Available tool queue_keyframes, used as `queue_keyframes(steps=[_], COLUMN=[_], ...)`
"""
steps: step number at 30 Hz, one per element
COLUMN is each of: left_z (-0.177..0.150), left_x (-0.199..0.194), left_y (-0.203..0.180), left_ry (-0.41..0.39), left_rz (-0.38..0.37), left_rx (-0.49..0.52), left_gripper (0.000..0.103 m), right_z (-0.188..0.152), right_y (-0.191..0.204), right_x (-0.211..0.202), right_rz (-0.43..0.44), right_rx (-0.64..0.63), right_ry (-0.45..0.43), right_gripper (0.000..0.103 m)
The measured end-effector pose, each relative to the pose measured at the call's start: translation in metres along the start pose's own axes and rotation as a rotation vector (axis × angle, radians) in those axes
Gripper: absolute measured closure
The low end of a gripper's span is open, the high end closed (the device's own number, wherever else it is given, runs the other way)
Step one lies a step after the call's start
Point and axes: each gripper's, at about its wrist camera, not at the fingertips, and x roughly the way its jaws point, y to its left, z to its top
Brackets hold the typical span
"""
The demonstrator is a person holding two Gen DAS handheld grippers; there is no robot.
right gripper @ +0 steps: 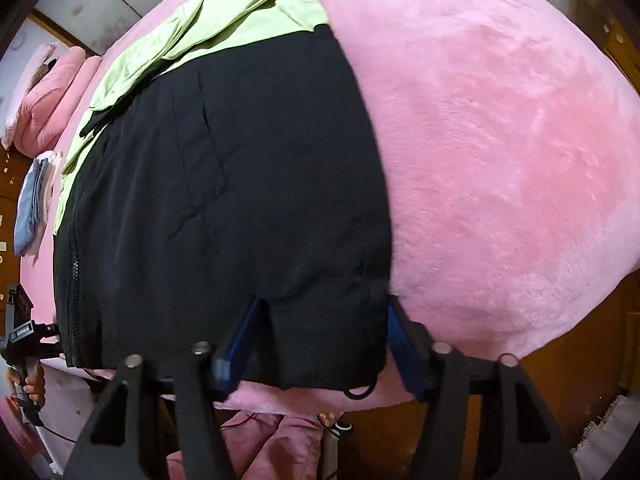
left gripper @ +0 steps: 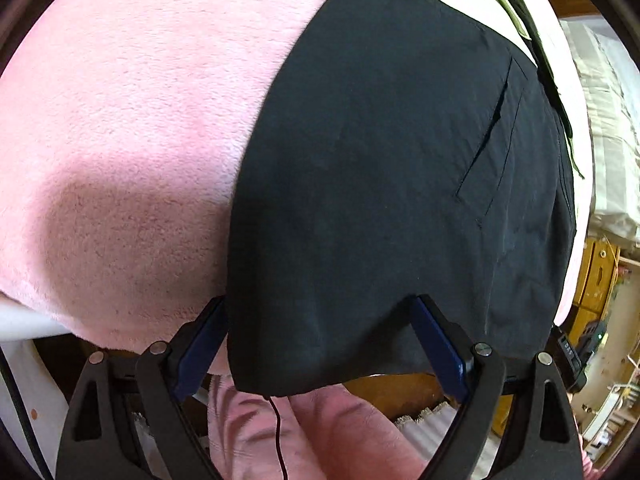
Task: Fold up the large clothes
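Observation:
A large black jacket (left gripper: 380, 160) lies flat on a pink plush bed cover (left gripper: 120, 100), its hem hanging at the near edge. My left gripper (left gripper: 320, 304) is open, its blue pads (left gripper: 436, 340) on either side of the hem's left corner without squeezing it. In the right wrist view the same jacket (right gripper: 240, 180) shows a zipper along its left side. My right gripper (right gripper: 324, 303) is open and straddles the hem's right corner, the cloth flat between its fingers. Light green cloth (right gripper: 224, 28) lies at the jacket's far end; whether it belongs to the jacket I cannot tell.
The bed cover (right gripper: 500, 140) stretches wide to the right of the jacket. Pink pillows (right gripper: 52, 100) and folded jeans (right gripper: 30, 204) sit at the far left. A drawstring loop (right gripper: 358, 392) hangs from the hem. The person's pink-clad legs (left gripper: 320, 432) are below the bed edge.

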Motion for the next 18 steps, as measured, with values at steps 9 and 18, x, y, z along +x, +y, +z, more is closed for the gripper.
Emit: queue_keyframes(steps=[9,18], left_z=[-0.024,-0.040], left_x=[-0.046,-0.143], left_y=[-0.032,-0.092], left_ry=[-0.141,-0.331], left_rz=[0.050,-0.130], left_rx=[-0.005,-0.127], left_gripper=[0.089,0.093], right_z=[0.006,0.028], right_y=[0.015,0.040], right_x=[-0.018,-0.077], right_rz=[0.139,0.476], right_rx=[0.088,0.297], right_ry=[0.028,-0.085], right_gripper=[0.086,0.088])
